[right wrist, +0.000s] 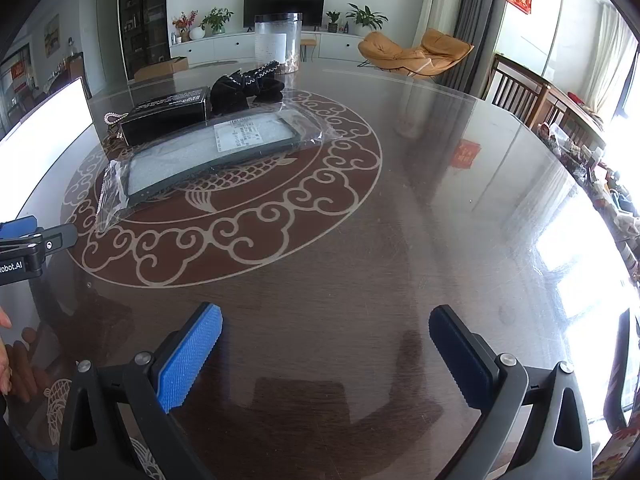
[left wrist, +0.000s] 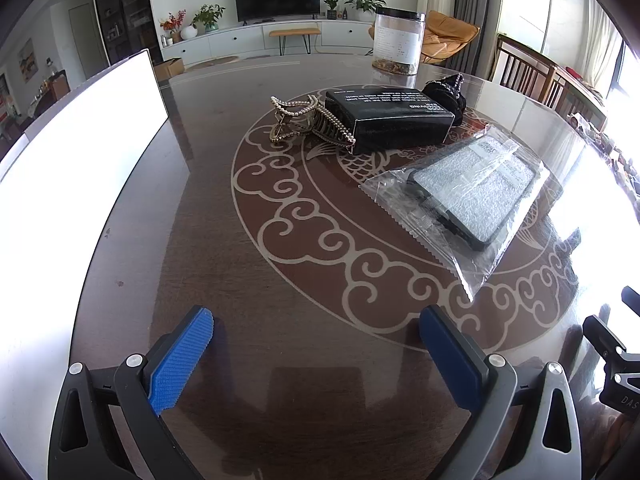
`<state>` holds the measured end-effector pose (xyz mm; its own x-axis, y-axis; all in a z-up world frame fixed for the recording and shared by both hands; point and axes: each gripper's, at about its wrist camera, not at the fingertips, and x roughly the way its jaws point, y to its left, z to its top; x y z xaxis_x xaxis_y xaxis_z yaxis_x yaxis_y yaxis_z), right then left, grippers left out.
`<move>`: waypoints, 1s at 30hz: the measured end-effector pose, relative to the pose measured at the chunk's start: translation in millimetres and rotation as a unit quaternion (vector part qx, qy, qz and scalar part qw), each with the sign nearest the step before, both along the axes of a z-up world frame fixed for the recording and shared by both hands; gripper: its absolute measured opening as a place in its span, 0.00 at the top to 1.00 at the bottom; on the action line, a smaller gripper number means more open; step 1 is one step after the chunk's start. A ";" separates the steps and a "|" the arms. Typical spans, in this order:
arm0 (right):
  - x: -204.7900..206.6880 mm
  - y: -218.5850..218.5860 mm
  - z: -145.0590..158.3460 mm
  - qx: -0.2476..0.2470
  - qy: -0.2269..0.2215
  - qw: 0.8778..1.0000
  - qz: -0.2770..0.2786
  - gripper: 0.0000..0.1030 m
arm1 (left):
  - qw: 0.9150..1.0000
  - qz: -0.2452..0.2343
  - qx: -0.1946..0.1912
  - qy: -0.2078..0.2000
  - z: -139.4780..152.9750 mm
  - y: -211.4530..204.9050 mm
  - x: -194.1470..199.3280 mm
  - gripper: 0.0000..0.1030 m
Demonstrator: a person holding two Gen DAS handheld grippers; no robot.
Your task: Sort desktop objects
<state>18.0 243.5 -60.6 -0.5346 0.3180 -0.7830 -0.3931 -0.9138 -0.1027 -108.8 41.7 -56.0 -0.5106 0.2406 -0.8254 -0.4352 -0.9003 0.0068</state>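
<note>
Bagged filter (left wrist: 472, 196), slick and flat on glass table (left wrist: 280, 280), likely to slide under wide-open, empty left gripper (left wrist: 316, 332) and right gripper (right wrist: 326, 330).

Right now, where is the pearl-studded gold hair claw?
In the left wrist view the pearl-studded gold hair claw lies centre-frame on the dark patterned table, touching the black cardboard box's left end.
</note>
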 end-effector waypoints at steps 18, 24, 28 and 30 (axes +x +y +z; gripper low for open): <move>-0.7 9.2 -3.1 -0.044 0.003 0.999 -0.003 0.00 | 1.000 0.006 -0.002 0.002 -1.4 -2.6 1.7 0.00; -0.4 9.2 -3.5 -0.046 0.002 0.999 -0.003 0.00 | 1.000 0.004 -0.008 0.005 -1.4 -0.9 2.2 0.00; -0.6 8.8 -3.7 -0.048 0.002 0.999 -0.002 0.00 | 0.999 0.001 -0.028 0.024 0.4 5.0 6.4 0.00; -0.7 9.2 -3.5 -0.048 0.002 0.999 -0.003 0.00 | 0.999 0.001 -0.030 0.026 0.9 5.1 7.1 0.00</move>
<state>17.3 252.6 -64.1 -0.5368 0.2449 -0.8074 -0.3981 -0.9172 -0.0135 -101.7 46.8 -55.1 -0.5536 0.1904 -0.8107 -0.4309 -0.8985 0.0832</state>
